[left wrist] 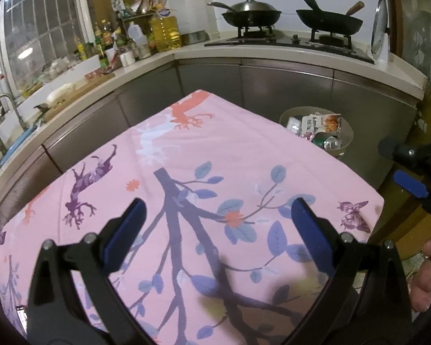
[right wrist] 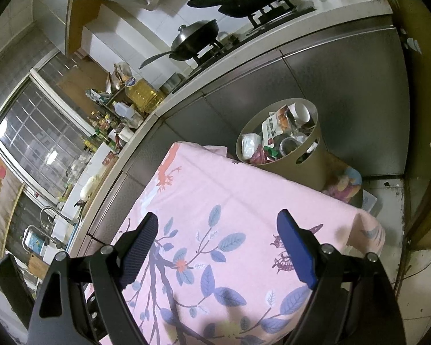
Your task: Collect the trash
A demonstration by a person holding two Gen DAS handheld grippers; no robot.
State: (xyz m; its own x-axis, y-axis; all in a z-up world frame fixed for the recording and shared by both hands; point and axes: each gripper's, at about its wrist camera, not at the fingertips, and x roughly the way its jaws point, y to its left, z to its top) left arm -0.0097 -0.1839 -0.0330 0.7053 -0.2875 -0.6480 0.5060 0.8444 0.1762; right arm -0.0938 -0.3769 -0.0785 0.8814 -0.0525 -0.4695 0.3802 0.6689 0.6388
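Note:
A beige round bin (right wrist: 307,161) stands on the floor past the table's far right corner, packed with wrappers, a paper cup and cans; in the left wrist view the same bin (left wrist: 348,132) shows behind the table edge. My left gripper (left wrist: 219,210) hovers open over the pink flowered tablecloth (left wrist: 215,155) with nothing between its fingers. My right gripper (right wrist: 217,224) is open too, above the same tablecloth (right wrist: 238,195), and holds nothing. At the right edge of the left wrist view, part of the right gripper (left wrist: 411,181) is visible. No loose trash shows on the cloth.
Steel cabinet fronts (left wrist: 287,86) run behind the table under a pale counter. Two woks (left wrist: 251,14) sit on the hob, with oil bottles (left wrist: 165,30) and jars to the left. A sink tap (left wrist: 3,106) is far left. A person's hand (left wrist: 425,273) shows at lower right.

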